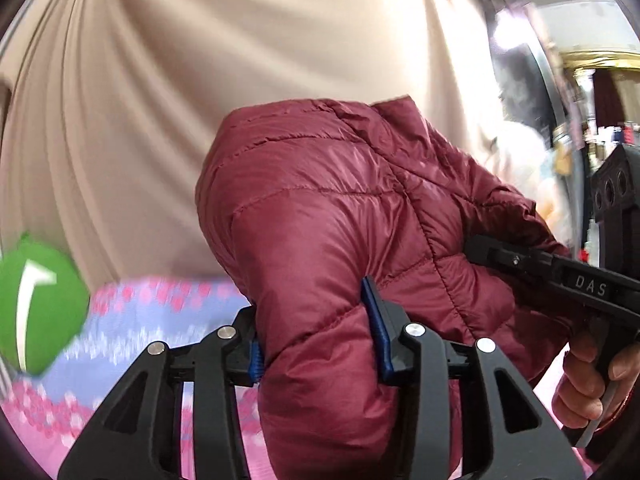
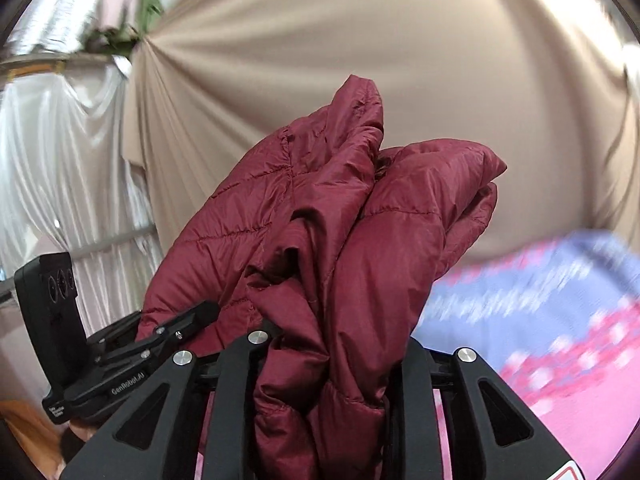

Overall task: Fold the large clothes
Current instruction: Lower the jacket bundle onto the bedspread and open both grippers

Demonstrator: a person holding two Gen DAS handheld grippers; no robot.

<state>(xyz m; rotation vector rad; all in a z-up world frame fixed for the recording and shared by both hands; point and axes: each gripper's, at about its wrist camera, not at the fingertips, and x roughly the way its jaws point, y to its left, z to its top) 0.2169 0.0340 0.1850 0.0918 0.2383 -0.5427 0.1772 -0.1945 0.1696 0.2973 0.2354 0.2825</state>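
A dark red quilted puffer jacket (image 1: pixel 328 208) is bunched and held up in the air by both grippers. My left gripper (image 1: pixel 316 336) is shut on a thick fold of it, with its blue pads (image 1: pixel 376 328) pressed into the fabric. My right gripper (image 2: pixel 332 344) is shut on another bunch of the same jacket (image 2: pixel 340 208); its fingertips are buried in the folds. The right gripper also shows at the right of the left wrist view (image 1: pixel 560 276), and the left gripper at the lower left of the right wrist view (image 2: pixel 132 356). The two grippers are close together.
A pink and lilac patterned bed cover (image 1: pixel 140 320) lies below, also in the right wrist view (image 2: pixel 560 320). A beige curtain (image 2: pixel 360 48) hangs behind. White drapes (image 2: pixel 60 152) hang at the left. A green object (image 1: pixel 36 304) is at the left edge.
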